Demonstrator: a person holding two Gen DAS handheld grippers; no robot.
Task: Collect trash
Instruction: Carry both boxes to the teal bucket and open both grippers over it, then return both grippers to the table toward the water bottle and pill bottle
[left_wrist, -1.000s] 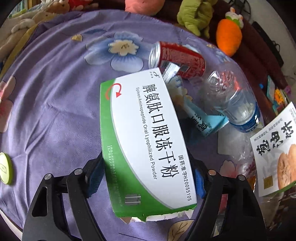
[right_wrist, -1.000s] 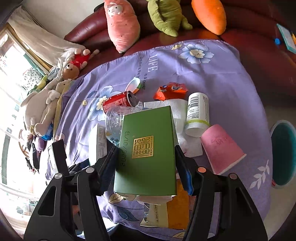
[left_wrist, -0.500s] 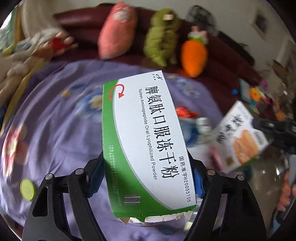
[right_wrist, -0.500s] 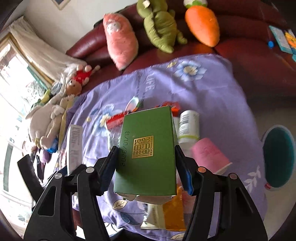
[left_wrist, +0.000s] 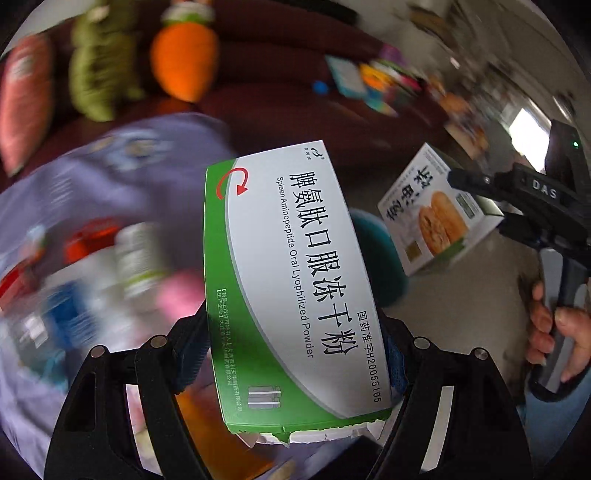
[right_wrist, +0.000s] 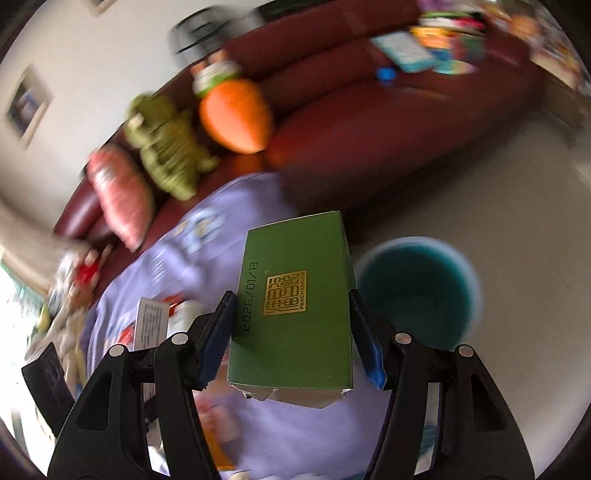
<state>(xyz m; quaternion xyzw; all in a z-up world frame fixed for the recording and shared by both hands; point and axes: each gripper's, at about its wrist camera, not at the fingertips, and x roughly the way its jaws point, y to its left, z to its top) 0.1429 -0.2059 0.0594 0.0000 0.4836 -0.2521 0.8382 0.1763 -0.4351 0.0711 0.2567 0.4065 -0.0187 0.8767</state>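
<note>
My left gripper (left_wrist: 295, 354) is shut on a white and green medicine box (left_wrist: 291, 280), held above the table's right side. My right gripper (right_wrist: 291, 325) is shut on a green snack box (right_wrist: 295, 302); in the left wrist view the same box shows its white printed face (left_wrist: 436, 214) at the right, in the right gripper (left_wrist: 480, 195). A teal trash bin (right_wrist: 417, 291) stands on the floor just right of the green box; it shows partly behind the medicine box in the left wrist view (left_wrist: 380, 258).
The purple flowered tablecloth (right_wrist: 207, 266) carries blurred trash: a white bottle (left_wrist: 136, 254), a pink cup (left_wrist: 181, 295), a red wrapper (left_wrist: 92, 236). A dark red sofa (right_wrist: 369, 122) with plush toys stands behind. Grey floor (right_wrist: 517, 206) surrounds the bin.
Both grippers have swung right and away from the table with their boxes. The bin has come closer in the right wrist view; the table trash has slid left.
</note>
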